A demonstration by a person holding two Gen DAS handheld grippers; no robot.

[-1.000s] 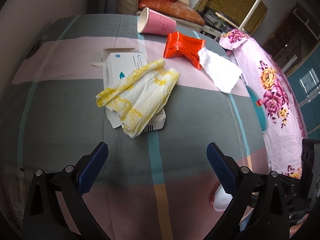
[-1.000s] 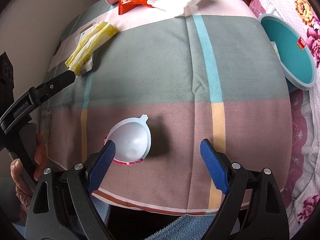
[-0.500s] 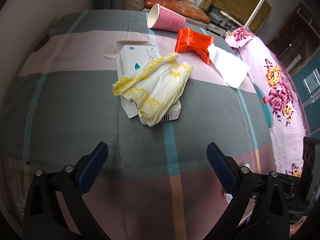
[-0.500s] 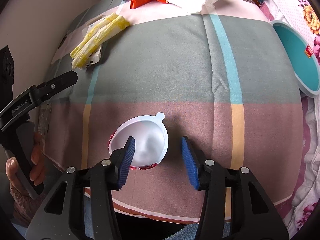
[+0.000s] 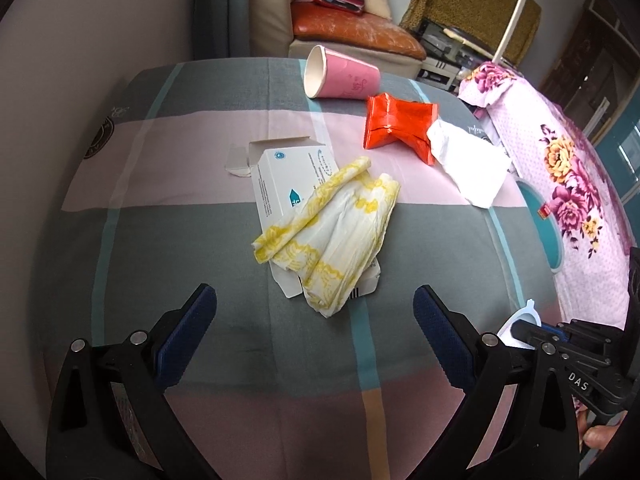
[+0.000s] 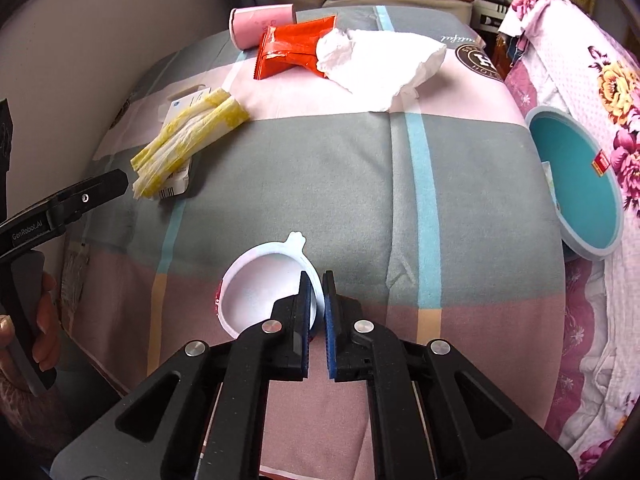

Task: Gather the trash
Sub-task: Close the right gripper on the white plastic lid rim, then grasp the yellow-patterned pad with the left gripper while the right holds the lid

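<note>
My right gripper point(image 6: 318, 280) is shut on the rim of a small white plastic cup point(image 6: 260, 288) and holds it just above the checked tablecloth; the cup also shows in the left wrist view point(image 5: 520, 320). My left gripper point(image 5: 314, 308) is open and empty, just short of a yellow-and-white wrapper point(image 5: 336, 232) lying on a white carton point(image 5: 288, 176). Beyond lie an orange-red packet point(image 5: 400, 124), a crumpled white tissue point(image 5: 468, 164) and a pink paper cup point(image 5: 340, 74) on its side.
A teal round bin point(image 6: 576, 184) stands off the table's right edge beside a pink floral cover point(image 6: 600, 80). A sofa with an orange cushion point(image 5: 356, 36) is behind the table. The wall runs along the left side.
My right gripper closed on the white cup's rim and lifted it slightly. My left gripper stayed open and moved closer to the yellow wrapper.
</note>
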